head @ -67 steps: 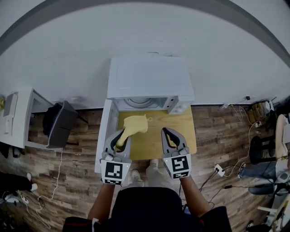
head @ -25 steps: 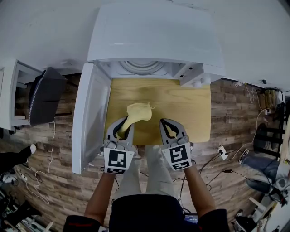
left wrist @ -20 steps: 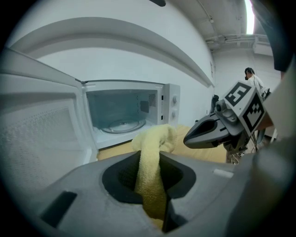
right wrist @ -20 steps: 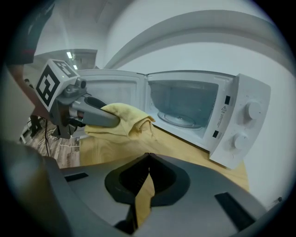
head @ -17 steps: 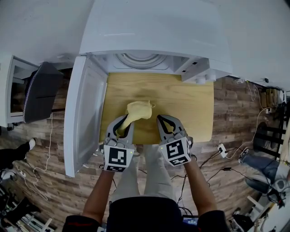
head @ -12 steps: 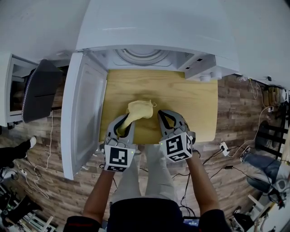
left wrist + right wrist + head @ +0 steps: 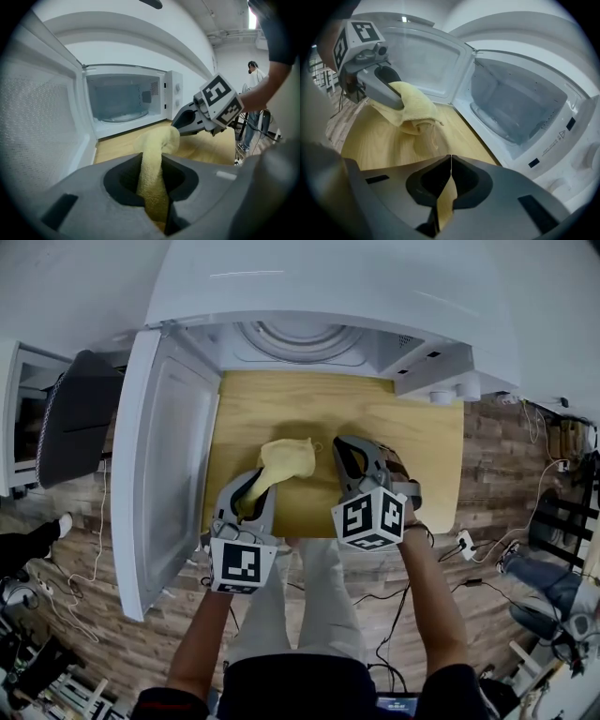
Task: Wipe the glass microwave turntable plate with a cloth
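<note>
Left gripper (image 7: 255, 495) clamped on yellow terry cloth (image 7: 285, 458), held ready for wiping. Right gripper (image 7: 349, 446) jaws together, empty, likely free to fetch round glass turntable plate (image 7: 300, 337) from open white microwave (image 7: 328, 287).

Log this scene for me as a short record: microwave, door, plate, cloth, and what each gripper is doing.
microwave: white, standing on the wooden table
door: swung wide open, on the left in the head view
turntable plate: glass, inside the cavity, nothing touching it
cloth: yellow, one end pinched, the rest bunched over the table
left gripper: shut on the cloth
right gripper: shut, empty, beside the cloth outside the microwave
</note>
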Available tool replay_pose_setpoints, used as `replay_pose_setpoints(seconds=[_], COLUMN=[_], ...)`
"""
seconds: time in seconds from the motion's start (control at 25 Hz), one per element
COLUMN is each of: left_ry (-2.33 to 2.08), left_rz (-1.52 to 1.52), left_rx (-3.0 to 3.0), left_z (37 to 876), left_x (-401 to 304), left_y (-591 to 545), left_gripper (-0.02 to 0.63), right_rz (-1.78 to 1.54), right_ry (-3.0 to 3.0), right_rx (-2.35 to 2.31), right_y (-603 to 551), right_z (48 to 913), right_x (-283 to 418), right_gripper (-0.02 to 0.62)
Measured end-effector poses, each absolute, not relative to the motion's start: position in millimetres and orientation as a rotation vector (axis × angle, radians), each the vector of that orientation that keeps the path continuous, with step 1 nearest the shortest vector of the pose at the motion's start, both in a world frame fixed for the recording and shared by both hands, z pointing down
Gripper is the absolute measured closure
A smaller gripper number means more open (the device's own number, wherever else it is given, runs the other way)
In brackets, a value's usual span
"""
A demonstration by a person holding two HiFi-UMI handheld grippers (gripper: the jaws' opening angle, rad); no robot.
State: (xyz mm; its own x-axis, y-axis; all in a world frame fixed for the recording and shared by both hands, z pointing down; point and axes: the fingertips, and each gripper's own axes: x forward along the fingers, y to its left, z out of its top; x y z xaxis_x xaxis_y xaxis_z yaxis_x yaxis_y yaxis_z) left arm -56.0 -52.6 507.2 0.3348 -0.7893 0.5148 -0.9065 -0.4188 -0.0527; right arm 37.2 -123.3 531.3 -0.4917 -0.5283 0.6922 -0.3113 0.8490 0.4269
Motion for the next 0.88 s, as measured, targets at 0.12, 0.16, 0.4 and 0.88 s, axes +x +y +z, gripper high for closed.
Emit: replay_pose_setpoints(seconds=[0.12, 0.16, 0.4, 0.88], left_ry=[-1.541, -1.544, -1.555, -1.574], left_rz=[0.713, 0.720, 0.710, 0.699], left_rx=[2.356, 2.354, 2.334, 2.305], left_z=[509.6, 510.2, 515.8, 521.3], left_x=[-58.8, -59.8, -63.0, -68.0], left_y=[-52.8, -53.6, -53.5, -51.4], left_gripper=[0.545, 0.545, 0.545, 0.545], right_rz=[-0.363, -0.380, -0.517, -0.649], right_ry=[-2.111, -2.109, -2.058, -1.987], right_rx=[0.578, 0.564, 0.498, 0.430], right_y=[-135.0, -138.9, -162.2, -197.5], right_z=[532.5, 532.2, 532.6, 530.5], right_x=[31.7, 29.4, 19.3, -0.1], right_gripper=[0.583, 0.583, 0.581, 0.400])
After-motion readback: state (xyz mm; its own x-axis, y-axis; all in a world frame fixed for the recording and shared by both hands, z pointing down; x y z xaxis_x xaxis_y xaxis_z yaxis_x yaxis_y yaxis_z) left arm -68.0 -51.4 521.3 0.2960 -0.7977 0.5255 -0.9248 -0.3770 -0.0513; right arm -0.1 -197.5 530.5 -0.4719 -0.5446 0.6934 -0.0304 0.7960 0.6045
